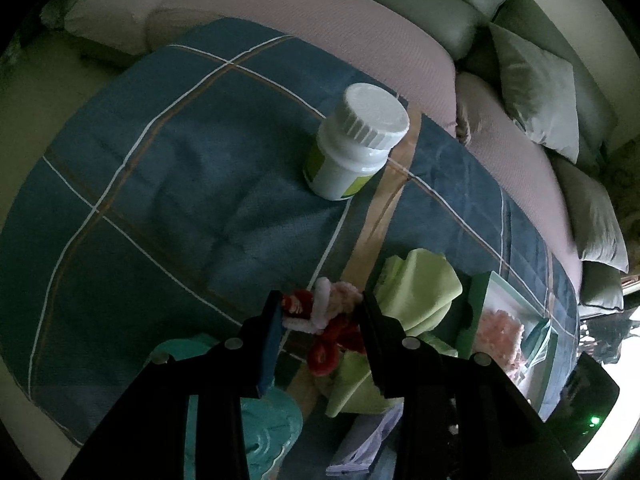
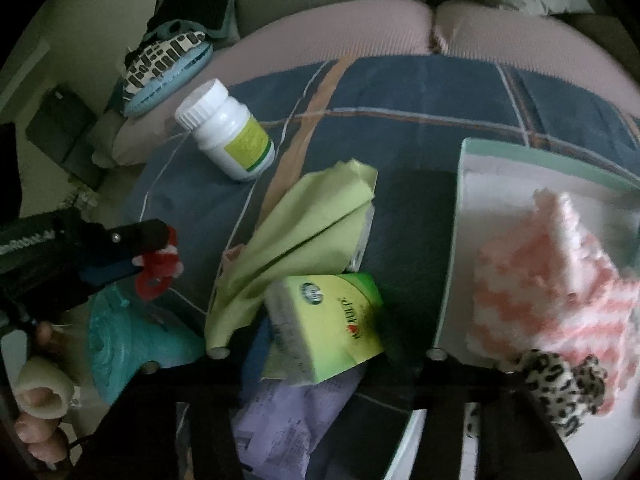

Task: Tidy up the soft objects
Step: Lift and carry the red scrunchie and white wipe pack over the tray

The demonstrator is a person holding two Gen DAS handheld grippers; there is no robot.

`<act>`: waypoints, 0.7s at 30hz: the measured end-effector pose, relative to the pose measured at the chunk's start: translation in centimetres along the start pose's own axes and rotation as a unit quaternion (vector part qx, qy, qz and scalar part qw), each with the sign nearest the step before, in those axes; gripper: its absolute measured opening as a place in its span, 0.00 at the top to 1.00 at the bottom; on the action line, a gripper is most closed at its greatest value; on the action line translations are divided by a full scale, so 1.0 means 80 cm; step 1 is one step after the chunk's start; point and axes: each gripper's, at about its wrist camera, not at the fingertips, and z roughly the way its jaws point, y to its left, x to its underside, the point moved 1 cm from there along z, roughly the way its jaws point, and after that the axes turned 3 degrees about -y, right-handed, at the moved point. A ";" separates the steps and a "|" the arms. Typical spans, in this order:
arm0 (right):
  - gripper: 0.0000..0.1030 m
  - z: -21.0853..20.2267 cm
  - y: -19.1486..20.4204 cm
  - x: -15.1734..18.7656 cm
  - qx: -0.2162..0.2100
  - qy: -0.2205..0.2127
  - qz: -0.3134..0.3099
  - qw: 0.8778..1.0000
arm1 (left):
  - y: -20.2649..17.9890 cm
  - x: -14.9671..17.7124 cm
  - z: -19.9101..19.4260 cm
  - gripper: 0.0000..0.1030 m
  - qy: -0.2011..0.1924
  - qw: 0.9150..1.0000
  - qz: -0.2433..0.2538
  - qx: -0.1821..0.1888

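The left gripper [image 1: 322, 312] is clamped on a red-and-white plush toy [image 1: 320, 316], presumably bound for the white tray [image 2: 460, 240] at three o'clock, where a pink knit [image 2: 552, 272] lies; the right gripper's [image 2: 324, 354] jaws stand around a green box [image 2: 332, 320], contact unclear.

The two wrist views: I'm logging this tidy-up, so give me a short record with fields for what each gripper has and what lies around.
left gripper: shut on the red and white fuzzy toy
right gripper: green tissue pack between its fingers; grip unclear
tray: holds pink and white knit; leopard-print piece at its near edge
blue plaid cloth: white bottle upright, light green cloth crumpled
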 end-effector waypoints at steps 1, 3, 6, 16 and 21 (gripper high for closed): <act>0.59 -0.003 -0.001 -0.001 0.000 -0.002 0.000 1.000 | -0.001 0.000 0.001 0.62 0.001 1.000 0.001 0.001; 0.64 -0.006 -0.004 -0.002 0.003 -0.009 0.003 1.000 | -0.002 0.001 0.001 0.62 0.003 1.000 0.003 0.002; 0.72 -0.017 -0.008 -0.004 0.015 -0.021 0.005 1.000 | -0.004 0.001 -0.001 0.62 0.000 1.000 0.005 0.001; 0.76 -0.061 -0.025 -0.009 0.019 -0.058 0.019 0.998 | -0.019 0.002 -0.014 0.62 -0.015 1.000 0.020 0.013; 0.76 -0.106 -0.031 -0.013 0.010 -0.102 0.027 0.994 | -0.033 0.002 -0.032 0.62 -0.035 0.999 0.033 0.026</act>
